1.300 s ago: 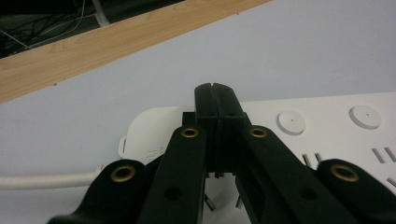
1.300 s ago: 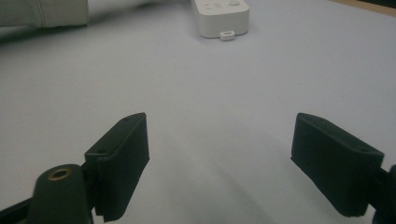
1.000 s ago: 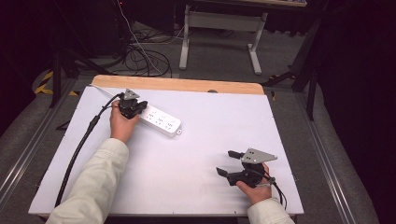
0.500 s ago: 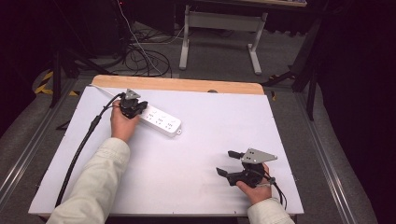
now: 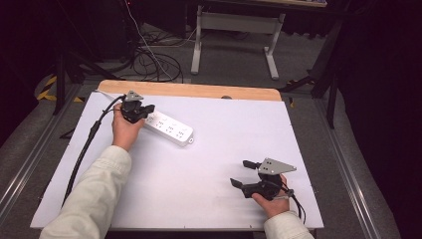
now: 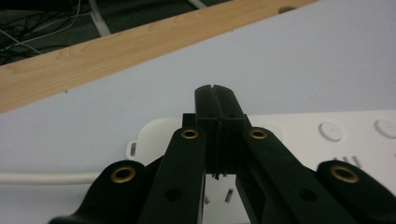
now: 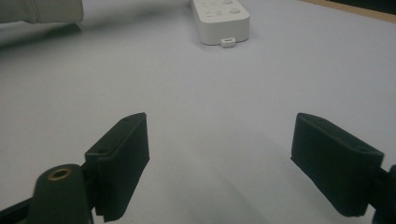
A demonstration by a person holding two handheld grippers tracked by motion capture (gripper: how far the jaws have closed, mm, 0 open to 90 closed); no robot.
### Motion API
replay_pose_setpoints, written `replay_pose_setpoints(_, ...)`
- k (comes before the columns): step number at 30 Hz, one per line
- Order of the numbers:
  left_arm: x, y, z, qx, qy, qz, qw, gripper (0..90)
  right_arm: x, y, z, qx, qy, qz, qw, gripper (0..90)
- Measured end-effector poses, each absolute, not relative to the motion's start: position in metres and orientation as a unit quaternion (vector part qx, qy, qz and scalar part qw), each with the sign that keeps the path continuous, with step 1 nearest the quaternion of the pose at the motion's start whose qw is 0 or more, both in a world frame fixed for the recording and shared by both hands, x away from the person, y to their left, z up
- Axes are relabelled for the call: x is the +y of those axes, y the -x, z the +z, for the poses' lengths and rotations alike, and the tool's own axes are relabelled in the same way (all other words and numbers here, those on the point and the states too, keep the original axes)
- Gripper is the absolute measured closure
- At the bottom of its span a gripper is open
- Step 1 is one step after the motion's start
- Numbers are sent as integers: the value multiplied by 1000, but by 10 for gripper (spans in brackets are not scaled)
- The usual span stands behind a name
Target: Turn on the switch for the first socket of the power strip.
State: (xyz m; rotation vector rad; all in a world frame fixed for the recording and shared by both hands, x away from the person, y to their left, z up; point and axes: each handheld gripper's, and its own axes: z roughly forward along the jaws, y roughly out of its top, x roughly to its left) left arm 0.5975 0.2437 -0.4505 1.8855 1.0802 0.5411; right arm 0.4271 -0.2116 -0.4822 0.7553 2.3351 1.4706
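Note:
A white power strip point(image 5: 169, 128) lies slantwise on the white tabletop point(image 5: 229, 134), left of the middle and toward the back. My left gripper point(image 5: 147, 109) hovers over the strip's left end, jaws shut with nothing between them. In the left gripper view its pads point(image 6: 215, 93) are pressed flat together just above the power strip point(image 6: 299, 135). My right gripper point(image 5: 239, 173) rests near the front right of the table, open and holding nothing. Its wide-apart jaws point(image 7: 219, 154) point across bare table toward the far end of the power strip point(image 7: 220, 16).
A wooden strip point(image 5: 199, 90) runs along the table's far edge. The power strip's white cord point(image 6: 46, 177) leads off to the left. A black cable point(image 5: 82, 154) trails from my left gripper down the table's left side. Cables and a metal stand point(image 5: 234, 30) are on the floor behind.

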Motion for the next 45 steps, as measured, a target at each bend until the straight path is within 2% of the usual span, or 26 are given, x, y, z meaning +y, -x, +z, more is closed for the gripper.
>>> replay_pose_setpoints(4, 246, -591, -440, 427, -759, 223, 438, 893, -212, -427, -482, 808, -261, 509, 141, 200)
replay_pose_setpoints(6, 245, -588, -436, 429, -759, 222, 437, 769, -211, -428, -482, 808, -262, 509, 141, 200)
replay_pose_setpoints(13, 244, -575, -417, 419, -751, 214, 463, 625, -212, -430, -480, 803, -262, 516, 145, 202)
replay_pose_setpoints(17, 244, -564, -404, 415, -742, 214, 482, 452, -212, -431, -479, 801, -261, 519, 145, 204)
replay_pose_setpoints(22, 242, -550, -392, 407, -747, 214, 481, 367, -212, -433, -478, 800, -260, 519, 148, 205)
replay_pose_setpoints(35, 242, -511, -365, 367, -767, 218, 479, 278, -212, -431, -477, 801, -260, 517, 152, 205)
replay_pose_setpoints(45, 251, -470, -362, 334, -767, 206, 508, 254, -212, -431, -476, 804, -258, 513, 154, 205)
